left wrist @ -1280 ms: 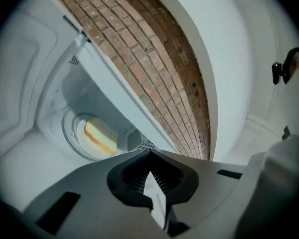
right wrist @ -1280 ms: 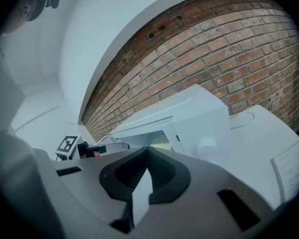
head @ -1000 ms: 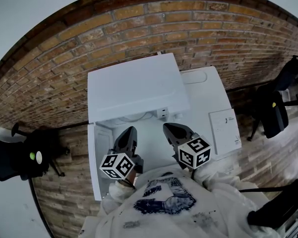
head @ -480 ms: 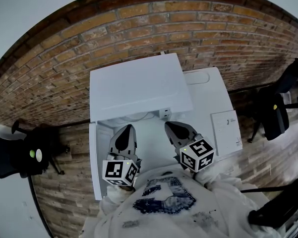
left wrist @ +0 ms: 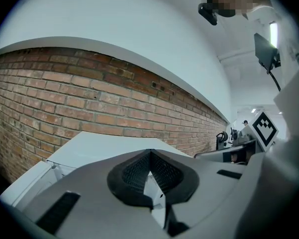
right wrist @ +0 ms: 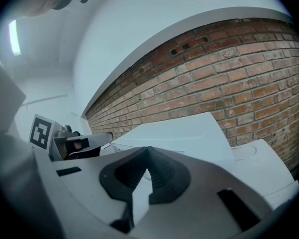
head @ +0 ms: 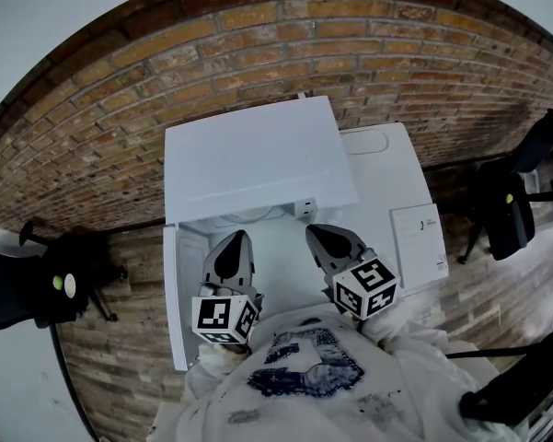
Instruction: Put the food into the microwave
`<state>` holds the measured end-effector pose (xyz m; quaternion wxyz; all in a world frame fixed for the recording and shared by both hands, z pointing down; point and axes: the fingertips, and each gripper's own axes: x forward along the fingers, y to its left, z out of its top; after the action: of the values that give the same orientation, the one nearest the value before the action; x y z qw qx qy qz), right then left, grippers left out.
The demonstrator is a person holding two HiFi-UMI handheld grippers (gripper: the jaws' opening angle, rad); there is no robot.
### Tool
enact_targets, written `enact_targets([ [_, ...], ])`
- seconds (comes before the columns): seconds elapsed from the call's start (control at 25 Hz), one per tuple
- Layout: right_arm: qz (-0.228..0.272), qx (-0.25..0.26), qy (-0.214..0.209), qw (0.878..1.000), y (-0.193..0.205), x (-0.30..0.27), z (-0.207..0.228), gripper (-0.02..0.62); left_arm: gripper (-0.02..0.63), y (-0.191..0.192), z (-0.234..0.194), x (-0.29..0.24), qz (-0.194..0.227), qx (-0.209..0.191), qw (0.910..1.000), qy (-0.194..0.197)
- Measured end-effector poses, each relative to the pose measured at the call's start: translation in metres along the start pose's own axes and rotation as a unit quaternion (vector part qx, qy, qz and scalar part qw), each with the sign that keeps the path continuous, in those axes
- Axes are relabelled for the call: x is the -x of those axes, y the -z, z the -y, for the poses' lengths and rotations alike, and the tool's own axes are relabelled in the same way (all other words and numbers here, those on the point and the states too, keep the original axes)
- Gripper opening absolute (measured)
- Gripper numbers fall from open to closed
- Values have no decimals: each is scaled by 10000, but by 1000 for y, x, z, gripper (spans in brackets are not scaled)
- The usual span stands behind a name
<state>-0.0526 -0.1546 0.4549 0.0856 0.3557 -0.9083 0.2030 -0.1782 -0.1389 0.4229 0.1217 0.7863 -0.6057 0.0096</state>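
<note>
Fingers (head: 232,258) of the left gripper (head: 236,238) and of the right gripper (head: 315,234) show in the head view as two dark wedges held low and close to the person's white printed shirt (head: 304,368). They point away from the body toward the white microwave (head: 258,159), and neither touches it. The microwave stands at the back left of a white tabletop (head: 386,187), hard against the brick wall (head: 285,53). Its long axis runs left to right along the wall, with its front toward the person. A sheet of paper (head: 419,238) lies flat on the tabletop to its right. Black office chairs stand well apart on either side, one at the left (head: 28,288) and one at the right (head: 511,210).

The left gripper view shows its two ribbed pads (left wrist: 134,172) meeting at the tips, with only a thin slit lower down and nothing between them. The microwave's flat top lies beyond, below the wall, and the right gripper's marker cube (left wrist: 265,126) shows at the right edge.

The right gripper view shows the same state: tips together, a narrow gap beneath, nothing gripped. The microwave's top lies ahead and the left gripper's marker cube (right wrist: 40,132) shows at the left.
</note>
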Motion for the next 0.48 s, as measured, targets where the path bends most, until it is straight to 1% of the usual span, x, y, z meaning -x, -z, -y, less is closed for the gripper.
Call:
enact_targets([
  [0.48,-25,1,-17,10000,1,-3,0,12,6,2,-2,-2,-41,-2,10000,-20],
])
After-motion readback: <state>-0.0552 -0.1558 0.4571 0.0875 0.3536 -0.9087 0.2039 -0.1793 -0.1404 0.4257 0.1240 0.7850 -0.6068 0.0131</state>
